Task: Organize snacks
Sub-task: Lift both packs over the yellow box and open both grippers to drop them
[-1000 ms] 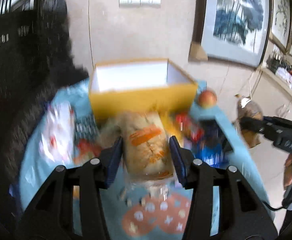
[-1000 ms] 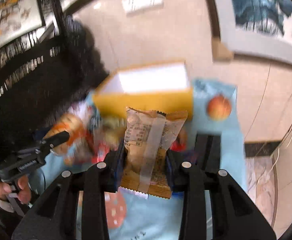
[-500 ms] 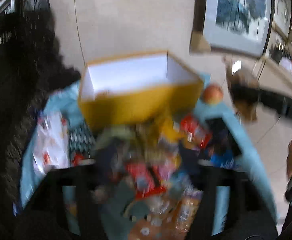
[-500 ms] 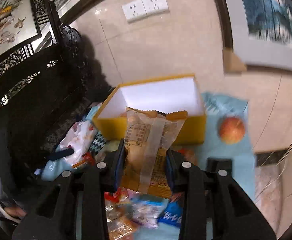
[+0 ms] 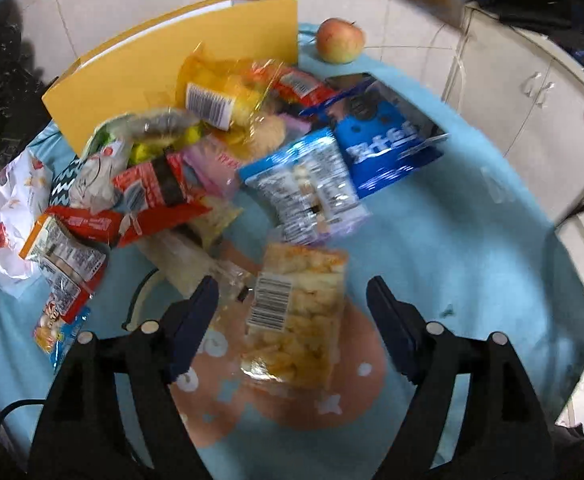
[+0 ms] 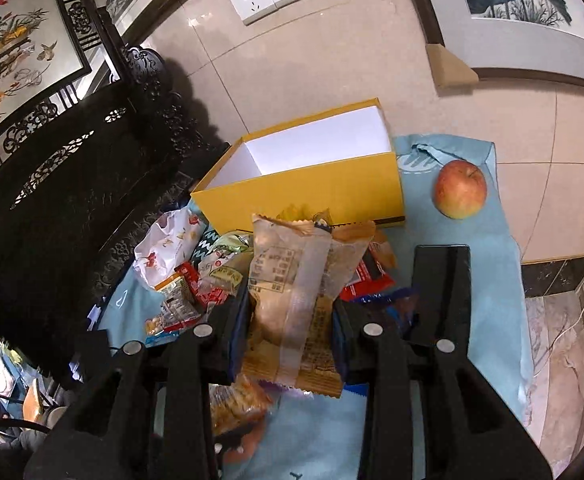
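A clear packet of orange-yellow crackers (image 5: 295, 320) lies flat on the light blue cloth (image 5: 471, 240). My left gripper (image 5: 292, 286) hangs low over it, a finger on each side; its jaws are closing and the pads stand clear of the packet. My right gripper (image 6: 292, 300) is shut on a tan snack packet (image 6: 292, 264), held upright in front of the yellow box (image 6: 303, 188). What shows of the box's white inside is bare. The yellow box (image 5: 164, 68) stands behind a heap of snack packets (image 5: 152, 184).
An apple (image 5: 339, 40) sits to the right of the box; in the right wrist view the apple (image 6: 460, 189) is on the cloth's far right. A blue packet (image 5: 387, 140) lies right of the heap. A black slab (image 6: 441, 280) lies by the right gripper. Dark carved furniture (image 6: 72, 184) borders the left.
The left gripper was shut on a tan and orange packet; it has let go, spread its fingers and sunk close to the table. The right gripper keeps its packet and has dipped slightly.
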Motion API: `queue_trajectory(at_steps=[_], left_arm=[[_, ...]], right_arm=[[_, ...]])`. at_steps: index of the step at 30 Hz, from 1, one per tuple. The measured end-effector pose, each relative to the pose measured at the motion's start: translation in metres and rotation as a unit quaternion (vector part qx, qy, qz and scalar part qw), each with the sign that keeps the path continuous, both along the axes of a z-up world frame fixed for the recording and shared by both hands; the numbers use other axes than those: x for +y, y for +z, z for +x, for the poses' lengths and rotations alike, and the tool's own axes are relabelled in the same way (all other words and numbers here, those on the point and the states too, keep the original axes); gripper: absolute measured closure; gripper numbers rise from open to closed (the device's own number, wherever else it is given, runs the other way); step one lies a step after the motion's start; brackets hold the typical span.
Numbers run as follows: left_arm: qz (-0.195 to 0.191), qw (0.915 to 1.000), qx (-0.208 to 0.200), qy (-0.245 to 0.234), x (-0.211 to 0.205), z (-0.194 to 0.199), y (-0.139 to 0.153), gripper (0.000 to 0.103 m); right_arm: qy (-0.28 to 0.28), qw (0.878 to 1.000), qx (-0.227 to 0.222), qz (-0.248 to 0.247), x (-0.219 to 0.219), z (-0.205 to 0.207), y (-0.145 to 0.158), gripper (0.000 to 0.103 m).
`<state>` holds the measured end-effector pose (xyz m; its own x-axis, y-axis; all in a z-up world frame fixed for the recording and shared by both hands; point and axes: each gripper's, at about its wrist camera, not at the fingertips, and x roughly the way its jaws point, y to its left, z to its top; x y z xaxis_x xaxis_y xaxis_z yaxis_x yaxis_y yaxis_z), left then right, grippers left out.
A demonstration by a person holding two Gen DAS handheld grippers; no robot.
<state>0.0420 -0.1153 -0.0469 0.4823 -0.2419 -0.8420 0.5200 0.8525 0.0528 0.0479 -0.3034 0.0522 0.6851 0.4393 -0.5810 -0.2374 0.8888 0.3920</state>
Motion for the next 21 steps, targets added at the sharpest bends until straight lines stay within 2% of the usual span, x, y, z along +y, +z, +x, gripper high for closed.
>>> queue_trajectory(at_steps=[1, 2, 4, 5, 6, 11, 13, 21], left_arm=[[0.002, 1.0000, 0.007, 0.005, 0.001, 0.003, -0.006, 0.033], [0.001, 0.9998, 0.016, 0.008, 0.002, 0.006, -0.009, 0.043], [0.003, 0.9997, 0.022, 0.012, 0.003, 0.006, -0.017, 0.045], [0.006, 0.9998, 0.016, 0.011, 0.003, 0.003, -0.019, 0.048], [0.000, 0.9998, 0.017, 0.006, 0.004, 0.002, -0.020, 0.056], [0.007, 0.9999, 0.002, 0.007, 0.007, -0.010, -0.017, 0.058], [-0.002, 1.0000, -0.008, 0.002, 0.011, -0.016, -0.008, 0.058], [-0.030, 0.9976, -0.054, 0.032, 0.034, -0.001, 0.061, 0.058]], right_arm=[[0.001, 1.000, 0.000, 0.001, 0.000, -0.002, 0.000, 0.068], [0.002, 1.000, 0.001, 0.000, 0.000, -0.004, -0.001, 0.068], [0.000, 1.000, 0.002, -0.005, 0.000, -0.008, -0.001, 0.068], [0.000, 1.000, 0.003, -0.005, 0.000, -0.009, -0.001, 0.068], [-0.001, 1.000, 0.003, -0.006, 0.001, -0.010, 0.000, 0.068], [0.004, 1.000, 0.007, -0.013, 0.010, -0.016, 0.000, 0.068], [0.010, 1.000, 0.008, -0.016, 0.015, -0.018, 0.000, 0.068], [0.015, 0.999, 0.002, -0.030, 0.036, -0.010, 0.013, 0.068]])
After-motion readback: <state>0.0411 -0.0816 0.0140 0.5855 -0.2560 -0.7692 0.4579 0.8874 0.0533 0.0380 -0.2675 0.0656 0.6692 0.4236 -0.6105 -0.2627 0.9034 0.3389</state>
